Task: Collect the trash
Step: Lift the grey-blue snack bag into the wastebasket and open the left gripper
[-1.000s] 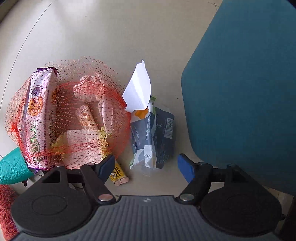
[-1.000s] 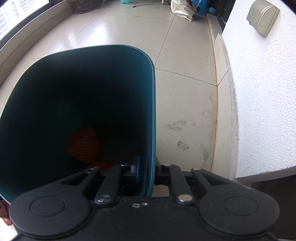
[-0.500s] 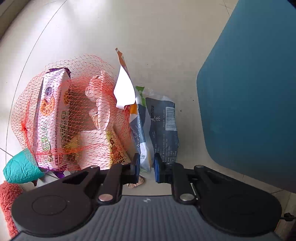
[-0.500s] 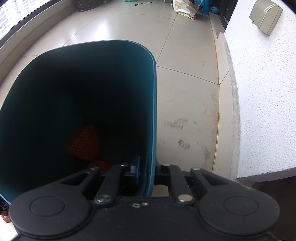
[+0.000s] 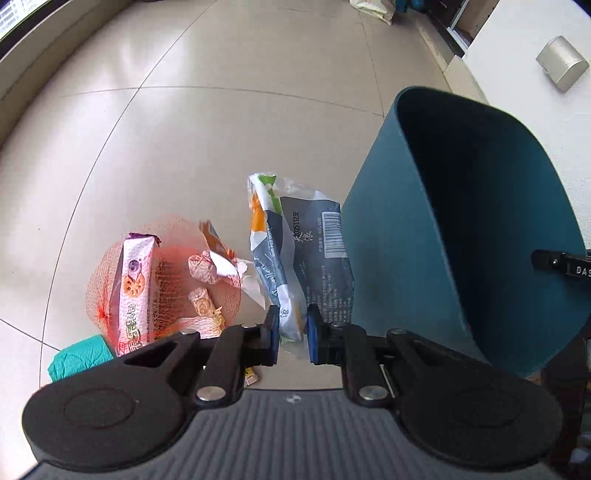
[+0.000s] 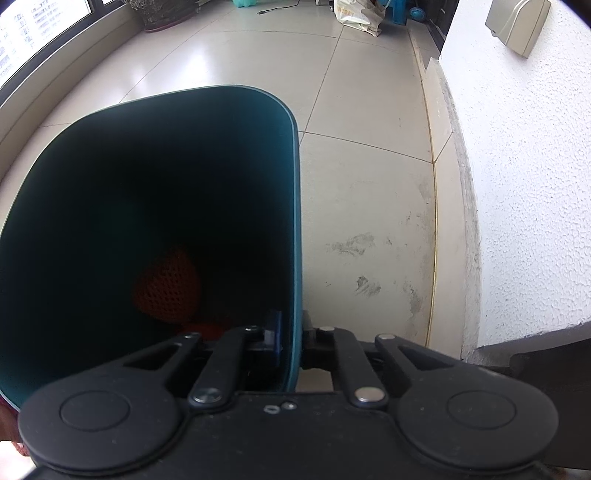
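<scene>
My left gripper (image 5: 290,334) is shut on the lower end of a grey-blue and white snack packet (image 5: 295,251), which hangs lifted above the floor beside the teal bin (image 5: 391,258). Below on the tiles lies a red net bag (image 5: 162,280) with a pink wrapper and crumpled papers in it, and a crumpled teal wrapper (image 5: 79,356) sits at its near left. My right gripper (image 6: 291,334) clamps the bin's right wall (image 6: 293,221), one finger inside and one outside, its jaws closing tighter. An orange net ball (image 6: 166,291) lies at the bin's dark bottom.
A rough white wall (image 6: 517,184) with a raised kerb runs along the right of the bin. A grey box (image 5: 561,62) is fixed on that wall. A window ledge (image 6: 55,74) borders the tiled floor on the left. A bag (image 6: 356,16) lies far off.
The left gripper closed on the snack packet and rose with it, so the net bag now lies farther below and the bin's opening has come into view. The right gripper kept still on the bin.
</scene>
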A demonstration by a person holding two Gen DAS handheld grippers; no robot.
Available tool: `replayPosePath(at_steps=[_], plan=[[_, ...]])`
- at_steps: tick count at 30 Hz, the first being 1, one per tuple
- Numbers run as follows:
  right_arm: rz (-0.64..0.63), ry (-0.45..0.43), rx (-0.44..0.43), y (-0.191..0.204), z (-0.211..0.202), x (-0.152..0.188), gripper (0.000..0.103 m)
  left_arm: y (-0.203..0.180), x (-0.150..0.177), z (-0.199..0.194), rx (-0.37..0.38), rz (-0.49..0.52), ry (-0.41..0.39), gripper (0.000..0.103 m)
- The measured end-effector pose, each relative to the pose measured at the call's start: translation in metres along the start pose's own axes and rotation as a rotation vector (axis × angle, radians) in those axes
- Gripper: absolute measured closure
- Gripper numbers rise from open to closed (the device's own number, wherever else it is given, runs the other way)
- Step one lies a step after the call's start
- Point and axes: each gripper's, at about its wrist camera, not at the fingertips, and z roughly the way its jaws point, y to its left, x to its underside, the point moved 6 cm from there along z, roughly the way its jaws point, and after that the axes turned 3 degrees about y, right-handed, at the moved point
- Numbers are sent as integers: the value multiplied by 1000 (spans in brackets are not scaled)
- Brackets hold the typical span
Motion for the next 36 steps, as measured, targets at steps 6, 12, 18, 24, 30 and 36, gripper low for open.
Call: replayPosePath(at_steps=[6, 12, 18, 24, 30, 36], plan=[[-2, -4, 0, -5, 1, 3, 95, -13, -24, -68, 70, 8, -126, 89], [-5, -6, 3, -3, 1, 4, 95, -50, -34, -97, 143, 70, -172, 89], [-5, -6, 3, -3, 1, 4, 95, -117, -29, -68, 117, 214, -102, 89], [-13, -8, 2, -2, 3, 5, 95, -157, -18, -6, 56, 307, 9, 89], [-15, -10, -6, -3, 3, 6, 95, -165, -14, 39, -2, 323, 79, 89], [-16, -12, -14, -6, 1, 6, 94, -167, -11, 49, -29, 349, 91, 88]])
